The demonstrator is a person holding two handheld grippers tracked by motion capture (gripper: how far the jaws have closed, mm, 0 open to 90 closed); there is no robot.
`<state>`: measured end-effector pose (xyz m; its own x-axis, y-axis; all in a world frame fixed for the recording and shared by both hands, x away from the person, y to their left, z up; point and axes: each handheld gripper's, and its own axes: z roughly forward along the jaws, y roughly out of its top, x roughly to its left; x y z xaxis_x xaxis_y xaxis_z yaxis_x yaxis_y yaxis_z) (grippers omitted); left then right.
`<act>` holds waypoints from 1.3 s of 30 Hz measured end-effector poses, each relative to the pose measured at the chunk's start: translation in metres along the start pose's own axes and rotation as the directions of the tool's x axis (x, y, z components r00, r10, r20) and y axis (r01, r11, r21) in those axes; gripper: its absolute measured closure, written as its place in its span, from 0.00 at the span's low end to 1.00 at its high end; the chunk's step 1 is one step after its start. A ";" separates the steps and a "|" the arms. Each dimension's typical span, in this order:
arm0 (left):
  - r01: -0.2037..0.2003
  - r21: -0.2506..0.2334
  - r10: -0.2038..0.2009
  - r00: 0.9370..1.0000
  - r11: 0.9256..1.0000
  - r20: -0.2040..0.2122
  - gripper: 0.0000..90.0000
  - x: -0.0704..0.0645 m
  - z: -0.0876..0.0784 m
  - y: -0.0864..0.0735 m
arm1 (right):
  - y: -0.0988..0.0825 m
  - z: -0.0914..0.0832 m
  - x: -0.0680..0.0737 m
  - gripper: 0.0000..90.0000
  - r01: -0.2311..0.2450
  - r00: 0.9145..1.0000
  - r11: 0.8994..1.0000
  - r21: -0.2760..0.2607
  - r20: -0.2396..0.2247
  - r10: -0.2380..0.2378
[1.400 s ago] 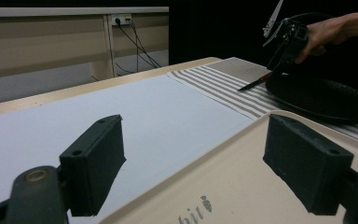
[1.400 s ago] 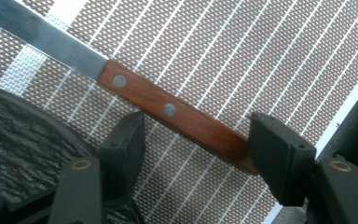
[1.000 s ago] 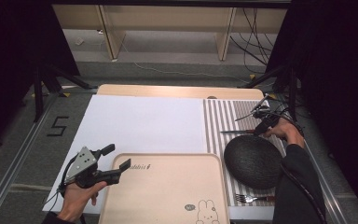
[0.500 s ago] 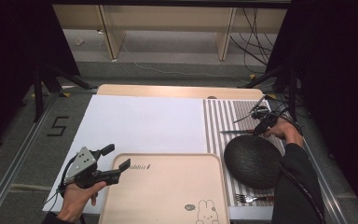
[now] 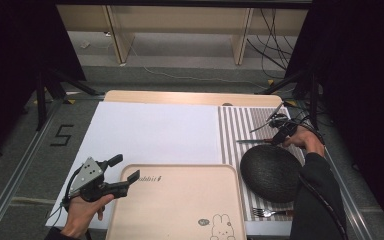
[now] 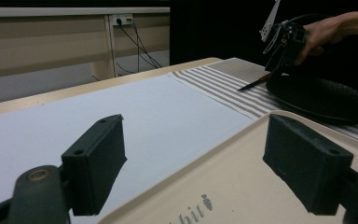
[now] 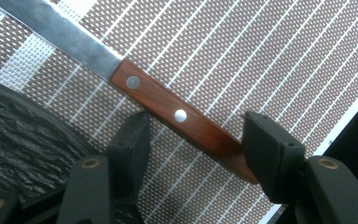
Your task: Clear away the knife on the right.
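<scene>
The right gripper (image 5: 278, 138) is seen at the right of the high view, lowered onto the striped placemat (image 5: 240, 125) just above the dark round plate (image 5: 271, 172). In the right gripper view, the knife (image 7: 168, 109) is laid diagonally across the frame, its steel blade directed toward the upper left and its wooden, two-riveted handle running down to the lower right. The handle is bracketed by the two black jaws: the right-hand one is set against the handle's end, while a gap is left between the left-hand one and the wood, so the gripper is shown partly open around the handle, not clamped on it. The rim of the plate is seen at the lower left of that view, close beside the handle.

The left gripper (image 5: 122, 175) is held in the lower left of the high view, at the upper left corner of the beige tray (image 5: 180, 200). In the left gripper view its jaws are spread wide with nothing between them, the tray edge and the white sheet (image 6: 121, 107) lying below. A fork (image 5: 270, 213) is placed on the placemat below the plate, at the lower right of the high view. All items are carried by the worktop (image 5: 180, 96).
</scene>
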<state>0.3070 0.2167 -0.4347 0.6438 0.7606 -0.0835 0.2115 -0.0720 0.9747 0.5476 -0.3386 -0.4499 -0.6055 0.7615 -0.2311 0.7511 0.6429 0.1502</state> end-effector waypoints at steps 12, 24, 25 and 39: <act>-0.002 0.000 0.002 1.000 1.000 -0.002 0.22 0.000 0.000 0.000 | 0.000 0.000 0.000 0.48 0.020 1.000 1.000 -0.010 0.000 -0.020; -0.002 -0.001 0.002 1.000 1.000 -0.001 0.22 0.000 0.000 0.000 | 0.001 -0.001 0.002 0.52 0.075 0.997 0.997 -0.011 0.008 -0.075; -0.002 -0.001 0.002 1.000 1.000 -0.001 0.22 0.000 0.000 0.000 | 0.001 0.000 0.003 0.53 0.078 0.997 0.997 -0.017 0.015 -0.078; -0.003 -0.005 0.003 1.000 1.000 0.001 0.22 -0.001 0.000 -0.001 | 0.002 0.000 0.004 0.53 0.099 0.995 0.995 -0.018 0.013 -0.099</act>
<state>0.3062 0.2165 -0.4351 0.6451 0.7597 -0.0813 0.2059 -0.0704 0.9760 0.5467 -0.3339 -0.4507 -0.6736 0.6930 -0.2570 0.6824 0.7166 0.1441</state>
